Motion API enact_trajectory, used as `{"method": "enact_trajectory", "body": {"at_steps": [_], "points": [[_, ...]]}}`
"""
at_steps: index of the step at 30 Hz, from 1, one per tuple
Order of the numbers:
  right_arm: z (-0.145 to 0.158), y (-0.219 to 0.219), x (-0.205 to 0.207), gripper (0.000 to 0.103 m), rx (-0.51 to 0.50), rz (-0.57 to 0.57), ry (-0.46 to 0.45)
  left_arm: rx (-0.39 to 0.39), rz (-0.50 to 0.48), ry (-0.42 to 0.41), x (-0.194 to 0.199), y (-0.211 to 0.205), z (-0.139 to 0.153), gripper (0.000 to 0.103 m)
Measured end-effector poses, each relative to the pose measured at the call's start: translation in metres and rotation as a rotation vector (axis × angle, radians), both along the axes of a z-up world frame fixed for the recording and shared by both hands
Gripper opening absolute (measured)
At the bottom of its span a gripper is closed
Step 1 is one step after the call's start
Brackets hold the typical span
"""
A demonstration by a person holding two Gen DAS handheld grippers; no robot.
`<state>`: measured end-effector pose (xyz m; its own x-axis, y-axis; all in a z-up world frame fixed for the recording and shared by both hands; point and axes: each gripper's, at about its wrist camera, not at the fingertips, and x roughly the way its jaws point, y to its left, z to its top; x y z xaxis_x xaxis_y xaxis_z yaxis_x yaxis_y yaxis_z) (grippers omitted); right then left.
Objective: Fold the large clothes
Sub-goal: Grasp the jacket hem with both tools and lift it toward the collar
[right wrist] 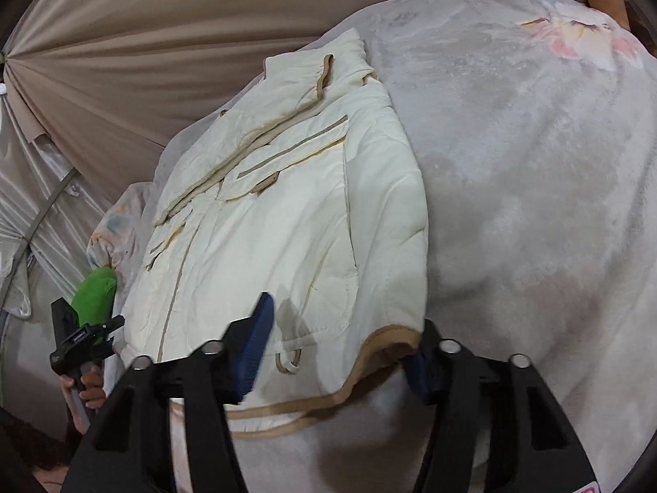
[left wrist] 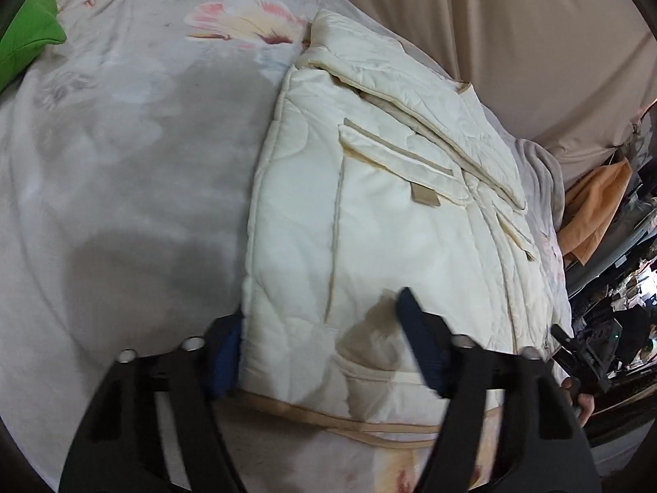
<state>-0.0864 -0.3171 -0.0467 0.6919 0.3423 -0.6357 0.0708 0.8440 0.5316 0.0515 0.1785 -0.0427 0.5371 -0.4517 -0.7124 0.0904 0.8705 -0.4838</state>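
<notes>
A cream padded jacket (left wrist: 369,205) lies on a floral blanket (left wrist: 123,164) over the bed, sleeves apparently folded in. The left claw (left wrist: 316,341) straddles the hem's left corner, jaws apart, pads not visibly pressing cloth. The right claw (right wrist: 341,345) straddles the hem's right corner (right wrist: 390,341), likewise released. Judgement: the hem fold is in hand; both claws should bite the tan binding evenly, lift together and carry toward the collar (left wrist: 328,41). No legible brand or writing appears.

Dim, soft indoor light; grey shadows pool on the blanket (left wrist: 123,213). Fisheye bending darkens the corners, and the near fingers (left wrist: 423,353) blur.
</notes>
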Motion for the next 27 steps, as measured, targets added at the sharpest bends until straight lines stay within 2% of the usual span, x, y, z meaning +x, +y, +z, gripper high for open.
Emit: {"method": "enact_trajectory", "body": {"at_steps": [1, 2, 3, 6, 7, 10, 14, 16, 18, 20, 22, 25, 27], "points": [[0.001, 0.004, 0.002, 0.023, -0.011, -0.008, -0.004, -0.009, -0.007, -0.003, -0.001, -0.001, 0.001, 0.033], [0.004, 0.006, 0.001, 0.015, 0.002, -0.018, -0.025, -0.007, -0.004, -0.012, -0.002, 0.000, 0.005, 0.027], [0.006, 0.005, -0.001, 0.014, 0.013, -0.025, -0.044, 0.002, 0.003, -0.032, -0.006, 0.000, 0.010, 0.019], [0.026, 0.007, -0.021, 0.011, 0.021, -0.034, -0.146, 0.008, 0.019, -0.099, -0.020, 0.007, 0.029, 0.010], [0.034, 0.007, -0.031, 0.010, 0.036, -0.028, -0.185, 0.001, 0.030, -0.130, -0.030, 0.012, 0.039, 0.009], [0.059, 0.011, -0.066, 0.009, 0.076, 0.005, -0.315, -0.090, 0.018, -0.207, -0.059, 0.023, 0.067, 0.008], [0.102, 0.021, -0.125, 0.009, 0.031, 0.037, -0.536, -0.145, 0.002, -0.409, -0.117, 0.033, 0.126, 0.008], [0.128, 0.023, -0.147, 0.009, 0.010, 0.040, -0.638, -0.139, 0.007, -0.495, -0.133, 0.034, 0.152, 0.008], [0.150, 0.020, -0.152, 0.009, 0.004, 0.023, -0.701, -0.117, 0.014, -0.567, -0.135, 0.030, 0.178, 0.008], [0.169, 0.011, -0.136, 0.009, 0.030, 0.030, -0.735, -0.078, 0.010, -0.615, -0.118, 0.020, 0.198, 0.009], [0.182, 0.000, -0.097, 0.009, 0.034, 0.006, -0.715, -0.026, 0.003, -0.619, -0.084, 0.001, 0.208, 0.009], [0.178, -0.013, -0.016, 0.009, 0.097, -0.028, -0.595, 0.108, 0.041, -0.557, -0.007, -0.032, 0.208, 0.009], [0.161, -0.021, 0.046, 0.009, 0.122, -0.065, -0.475, 0.205, 0.070, -0.460, 0.054, -0.056, 0.187, 0.009]]}}
